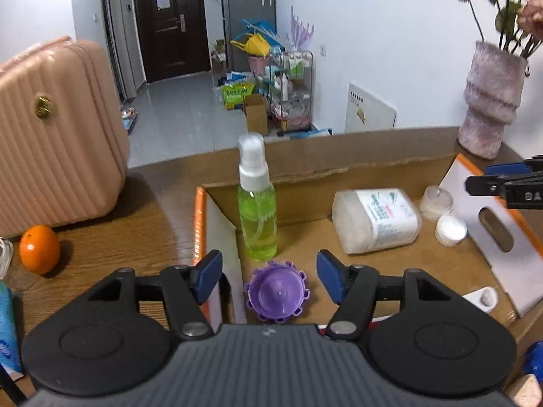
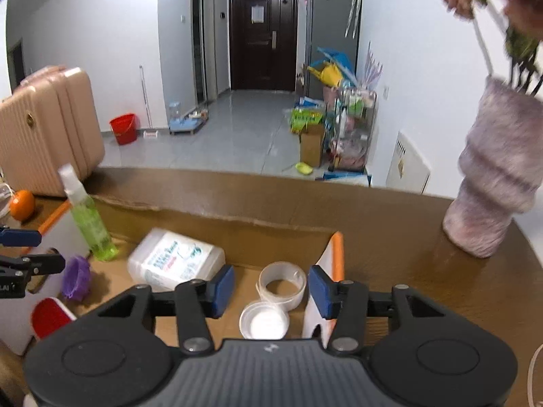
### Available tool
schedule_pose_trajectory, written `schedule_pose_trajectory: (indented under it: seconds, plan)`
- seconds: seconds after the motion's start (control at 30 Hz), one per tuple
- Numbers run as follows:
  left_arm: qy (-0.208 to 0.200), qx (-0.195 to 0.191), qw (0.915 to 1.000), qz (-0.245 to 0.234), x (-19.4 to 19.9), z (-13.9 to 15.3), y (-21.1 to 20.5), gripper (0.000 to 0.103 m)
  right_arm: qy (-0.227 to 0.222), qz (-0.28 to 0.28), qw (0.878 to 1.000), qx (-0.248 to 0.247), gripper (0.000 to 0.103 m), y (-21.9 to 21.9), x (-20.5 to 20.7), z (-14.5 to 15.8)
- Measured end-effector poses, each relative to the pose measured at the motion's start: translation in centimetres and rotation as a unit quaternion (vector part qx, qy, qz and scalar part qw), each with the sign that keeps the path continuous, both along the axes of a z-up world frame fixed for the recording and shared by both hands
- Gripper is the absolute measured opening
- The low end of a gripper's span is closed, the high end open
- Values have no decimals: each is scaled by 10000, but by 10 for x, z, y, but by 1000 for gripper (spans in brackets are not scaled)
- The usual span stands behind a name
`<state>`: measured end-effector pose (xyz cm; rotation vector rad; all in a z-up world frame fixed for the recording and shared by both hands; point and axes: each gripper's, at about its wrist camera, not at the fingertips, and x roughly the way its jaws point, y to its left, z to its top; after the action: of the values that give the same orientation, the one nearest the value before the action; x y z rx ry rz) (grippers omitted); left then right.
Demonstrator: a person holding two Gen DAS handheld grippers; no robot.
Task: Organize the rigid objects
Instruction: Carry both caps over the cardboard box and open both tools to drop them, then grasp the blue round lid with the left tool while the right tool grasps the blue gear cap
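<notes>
An open cardboard box (image 1: 305, 169) (image 2: 203, 217) sits on a wooden table. Inside stand a green spray bottle (image 1: 257, 203) (image 2: 91, 220), a purple ridged cap (image 1: 276, 293) (image 2: 76, 277), a clear tub of cotton swabs (image 1: 376, 218) (image 2: 176, 261), a clear tape roll (image 2: 282, 286) (image 1: 436, 200) and a small white-filled round jar (image 2: 264, 320) (image 1: 450, 230). My left gripper (image 1: 269, 276) is open and empty, above the purple cap. My right gripper (image 2: 270, 288) is open and empty, above the tape roll and jar.
An orange (image 1: 39, 249) (image 2: 22, 204) and a pink suitcase (image 1: 57, 135) stand on the table at left. A fuzzy mauve vase with flowers (image 1: 492, 101) (image 2: 499, 176) stands at right. The box has white orange-edged flaps (image 1: 492, 234). A red-and-white item (image 2: 51, 317) lies in the box.
</notes>
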<state>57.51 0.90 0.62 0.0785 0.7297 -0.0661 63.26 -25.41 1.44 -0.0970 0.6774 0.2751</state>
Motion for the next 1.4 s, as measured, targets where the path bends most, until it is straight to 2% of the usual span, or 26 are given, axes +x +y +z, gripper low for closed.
schedule_pose_trajectory:
  seconds: [0.23, 0.33, 0.43, 0.57, 0.67, 0.8, 0.9, 1.03, 1.1, 1.17, 1.3, 1.4]
  plan:
    - [-435, -35, 9990, -44, -62, 59, 4, 72, -509, 60, 9986, -114, 56, -20, -70, 71]
    - [-615, -53, 9981, 8, -105, 80, 6, 74, -701, 99, 9975, -39, 57, -31, -116, 96]
    - [-902, -228, 9957, 22, -165, 94, 9, 79, -1009, 239, 9945, 166, 64, -39, -175, 107]
    - [-1294, -450, 9906, -13, -251, 96, 6, 84, -1359, 475, 9886, 439, 69, -42, -261, 96]
    - [-1510, -547, 9870, -85, -315, 85, -3, 87, -1569, 502, 9842, 652, 73, -41, -324, 75]
    - [-1643, -460, 9853, -21, -386, 58, -16, 94, -1728, 414, 9799, 903, 75, -36, -401, 40]
    - [-1725, -264, 9847, 37, -429, 32, -28, 95, -1589, 439, 9808, 1047, 79, -34, -446, 7]
    - [-1263, -509, 9905, -202, -446, 10, -31, 95, -989, 671, 9868, 1094, 79, -25, -467, -29]
    - [-1171, -389, 9921, -228, -443, 8, -36, 95, -995, 599, 9892, 891, 79, -19, -472, -34]
    - [-1326, -302, 9902, -324, -443, 9, -43, 95, -1103, 527, 9887, 873, 79, -20, -471, -31]
    - [-1236, -396, 9902, -515, -434, 2, -48, 95, -1076, 382, 9887, 967, 79, -28, -458, -30]
    - [-1050, -422, 9923, -494, -414, -8, -52, 94, -865, 203, 9915, 951, 77, -36, -434, -36]
